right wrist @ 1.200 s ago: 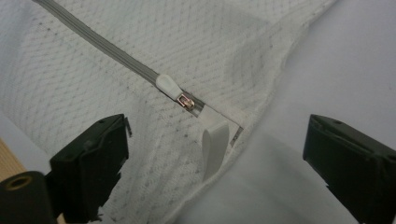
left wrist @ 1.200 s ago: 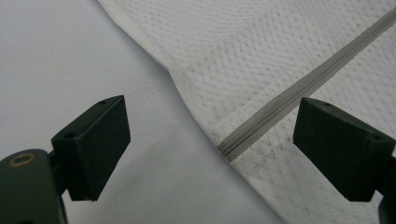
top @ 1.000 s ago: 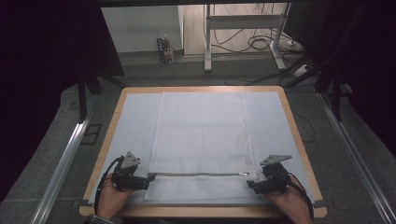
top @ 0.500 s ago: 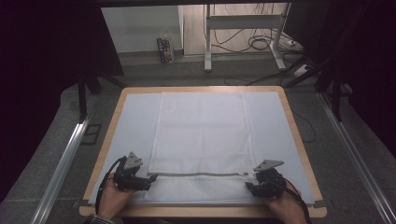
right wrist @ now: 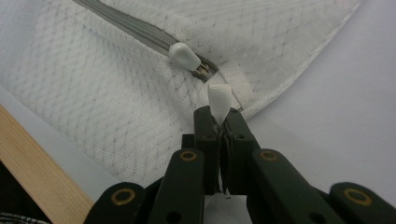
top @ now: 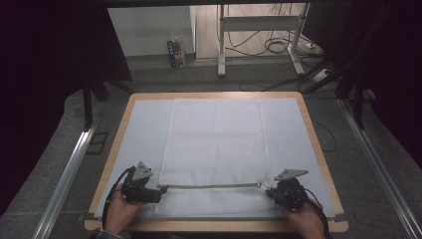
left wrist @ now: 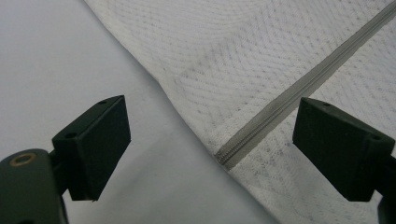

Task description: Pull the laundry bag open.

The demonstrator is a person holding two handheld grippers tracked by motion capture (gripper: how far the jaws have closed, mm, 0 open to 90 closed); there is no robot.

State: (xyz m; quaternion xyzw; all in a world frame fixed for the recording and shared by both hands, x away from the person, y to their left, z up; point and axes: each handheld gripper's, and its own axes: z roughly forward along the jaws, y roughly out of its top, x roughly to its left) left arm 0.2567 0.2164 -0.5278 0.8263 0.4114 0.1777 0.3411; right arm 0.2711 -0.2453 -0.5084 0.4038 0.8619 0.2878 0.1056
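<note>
No readable text, labels, brands, numbers or signs appear anywhere; print on the small box (top: 175, 53) at 12 o'clock is too blurred.

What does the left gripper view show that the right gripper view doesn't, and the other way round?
Left gripper view: the left gripper has its jaws wide open, holding nothing, with the end of the grey zipper at the edge of the mesh bag ahead. Right gripper view: the right gripper, whose jaws have just been closing, is shut on a white ribbed tab, with the zipper pull just beyond and the table's wooden edge at lower left. Both: mesh bag, zipper, pale mat.
</note>
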